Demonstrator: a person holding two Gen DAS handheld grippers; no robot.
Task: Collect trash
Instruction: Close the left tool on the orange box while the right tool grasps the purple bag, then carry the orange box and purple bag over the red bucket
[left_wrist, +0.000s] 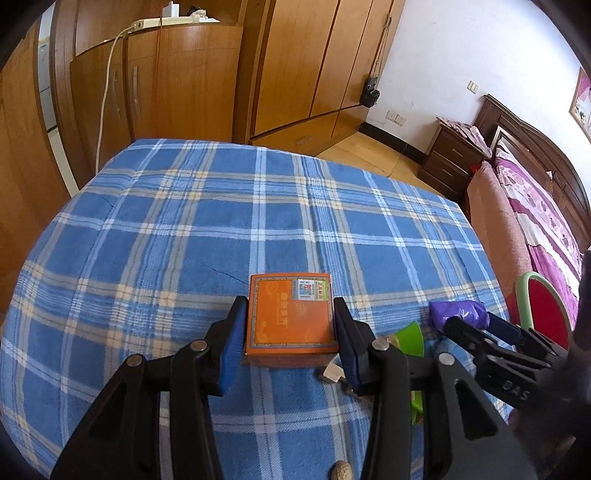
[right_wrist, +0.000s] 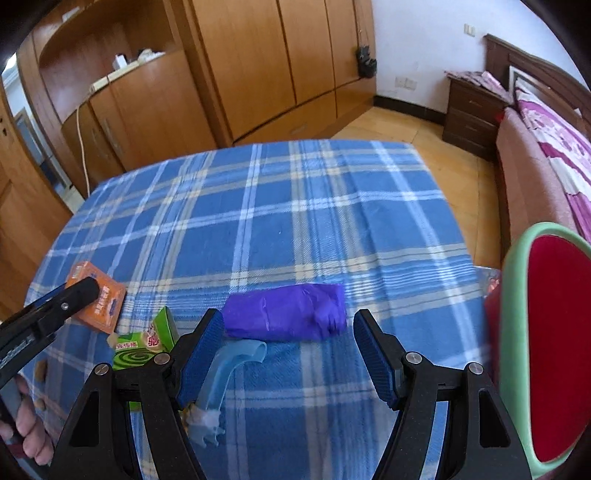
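1. Where the blue plaid cloth (left_wrist: 221, 221) covers the table, an orange box (left_wrist: 291, 317) stands between the blue pads of the left gripper (left_wrist: 291, 332), which press on its two sides: a grip on the box.
2. Just right of the orange box lies a green mosquito-coil box (right_wrist: 147, 343), and beyond that a roll of purple bags (right_wrist: 288, 314), flat on the cloth.
3. Right gripper (right_wrist: 288, 350): jaws wide apart and empty, flanking the near side of the purple roll without touching it.
4. A pale blue plastic piece (right_wrist: 229, 365) lies beside the right gripper's left pad, nearer than the purple roll.
5. Further right of the orange box, past the table edge, stands a red chair with a green rim (right_wrist: 554, 332).
6. A hand (right_wrist: 29, 428) shows at the lower left of the right wrist view.
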